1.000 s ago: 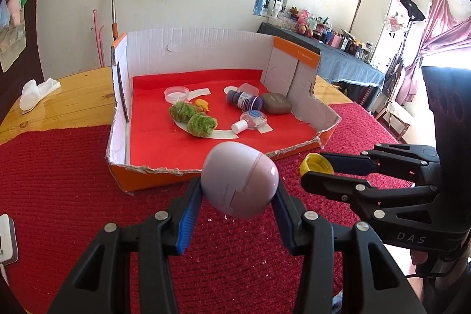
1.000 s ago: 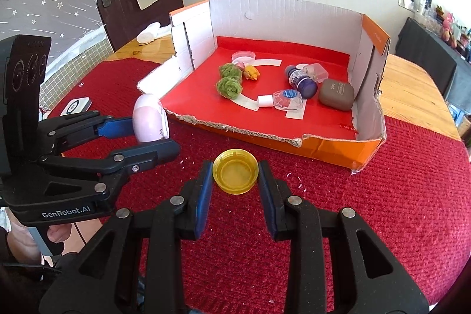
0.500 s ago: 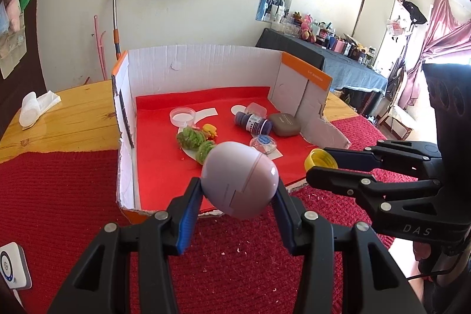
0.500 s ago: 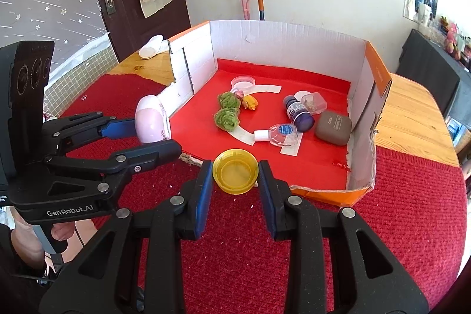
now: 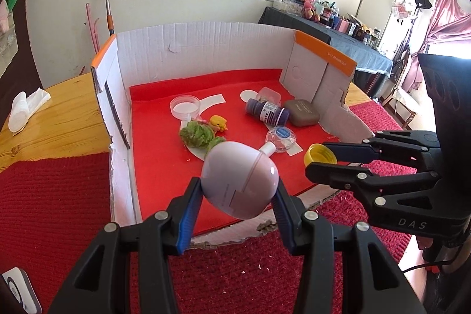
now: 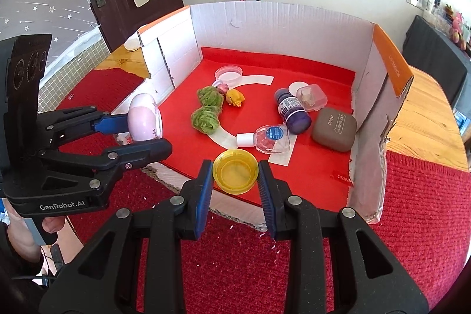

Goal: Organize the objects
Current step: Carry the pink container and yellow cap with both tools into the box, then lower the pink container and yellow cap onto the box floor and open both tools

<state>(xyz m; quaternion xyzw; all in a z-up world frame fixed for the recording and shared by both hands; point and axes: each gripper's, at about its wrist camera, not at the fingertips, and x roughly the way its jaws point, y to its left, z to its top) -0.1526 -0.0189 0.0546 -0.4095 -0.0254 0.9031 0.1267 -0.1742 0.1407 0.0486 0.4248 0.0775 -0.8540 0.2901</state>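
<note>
My left gripper point(image 5: 239, 196) is shut on a pale pink egg-shaped case point(image 5: 240, 184) and holds it above the front edge of the cardboard box point(image 5: 206, 49). The case also shows in the right wrist view point(image 6: 144, 122). My right gripper point(image 6: 235, 175) is shut on a yellow cap point(image 6: 235, 171), held over the box's front right part; the cap also shows in the left wrist view point(image 5: 321, 156). The box has a red floor point(image 6: 309, 172).
In the box lie two green fuzzy balls point(image 6: 206, 118), a small yellow toy point(image 6: 235, 97), a clear round lid point(image 6: 228, 72), a purple bottle point(image 6: 291, 111), a clear bottle point(image 6: 270, 137), a brown case point(image 6: 334, 128). A red knitted mat point(image 5: 59, 196) covers the wooden table point(image 5: 59, 119).
Both grippers have moved forward with their objects, from over the red mat in front of the box to over the box's front edge.
</note>
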